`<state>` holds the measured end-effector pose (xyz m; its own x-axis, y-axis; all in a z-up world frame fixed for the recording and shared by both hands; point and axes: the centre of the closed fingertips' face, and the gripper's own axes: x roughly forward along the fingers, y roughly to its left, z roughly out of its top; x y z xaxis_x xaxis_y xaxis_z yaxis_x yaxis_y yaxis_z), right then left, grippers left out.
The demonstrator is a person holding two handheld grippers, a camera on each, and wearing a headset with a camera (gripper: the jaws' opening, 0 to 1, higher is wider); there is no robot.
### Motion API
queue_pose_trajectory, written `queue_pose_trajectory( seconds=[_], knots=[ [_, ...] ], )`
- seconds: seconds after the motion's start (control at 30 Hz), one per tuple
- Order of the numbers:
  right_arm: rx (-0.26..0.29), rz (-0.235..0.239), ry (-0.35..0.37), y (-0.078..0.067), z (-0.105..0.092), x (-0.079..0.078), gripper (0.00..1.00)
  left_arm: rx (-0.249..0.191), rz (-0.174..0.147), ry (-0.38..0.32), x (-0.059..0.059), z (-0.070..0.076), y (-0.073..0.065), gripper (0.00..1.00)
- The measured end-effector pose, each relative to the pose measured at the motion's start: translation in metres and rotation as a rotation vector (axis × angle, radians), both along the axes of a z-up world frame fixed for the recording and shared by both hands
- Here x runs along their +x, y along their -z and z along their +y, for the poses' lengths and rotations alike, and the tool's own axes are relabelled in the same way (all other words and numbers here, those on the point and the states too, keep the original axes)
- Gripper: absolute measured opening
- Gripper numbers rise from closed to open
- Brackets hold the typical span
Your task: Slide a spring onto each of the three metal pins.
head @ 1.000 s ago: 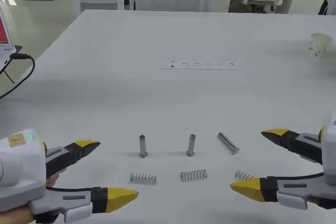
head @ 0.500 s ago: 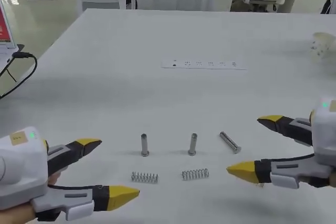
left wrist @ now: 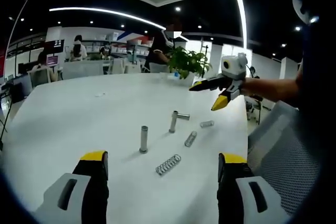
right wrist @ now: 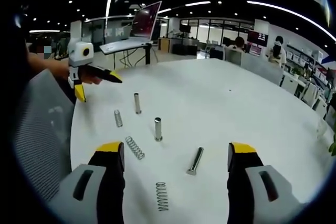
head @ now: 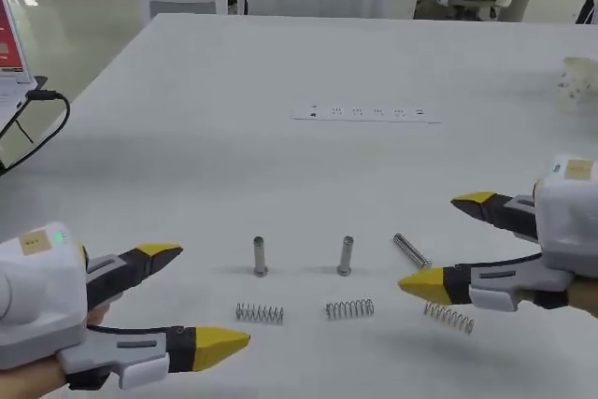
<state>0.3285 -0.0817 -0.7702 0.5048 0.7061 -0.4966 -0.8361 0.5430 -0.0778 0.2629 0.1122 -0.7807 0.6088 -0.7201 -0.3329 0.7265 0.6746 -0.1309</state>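
Lying beside 3 pins (head: 260, 256) (head: 346, 255) (head: 410, 250) (1 flat): 3 springs (head: 259, 313) (head: 349, 308) (head: 448, 317).

Open office, white worktable (head: 280, 72)

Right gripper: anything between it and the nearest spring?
Nothing visible. The right gripper is open, and in the right gripper view the spring lies loose on the bare table between its jaws. The pin lying flat sits just beyond, apart from the spring, off the path.
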Motion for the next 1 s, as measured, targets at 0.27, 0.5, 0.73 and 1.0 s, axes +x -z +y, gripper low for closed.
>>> queue_pose_trajectory(
  seconds=[0.27,0.5,0.73,1.0],
  knots=[
    [-0.018,0.010,0.007,0.005,0.000,0.007,0.78,-0.001,-0.001,-0.003,0.000,0.001,0.000,0.83],
    [-0.030,0.019,0.013,0.008,0.000,0.013,0.76,0.000,0.000,-0.001,0.000,0.000,0.000,0.83],
    [-0.050,0.031,0.022,0.012,0.003,0.020,0.73,0.000,0.000,0.000,0.000,0.001,0.000,0.83],
    [-0.076,0.056,0.040,0.022,0.003,0.028,0.70,-0.001,0.000,0.002,0.000,0.000,0.000,0.83]
  ],
)
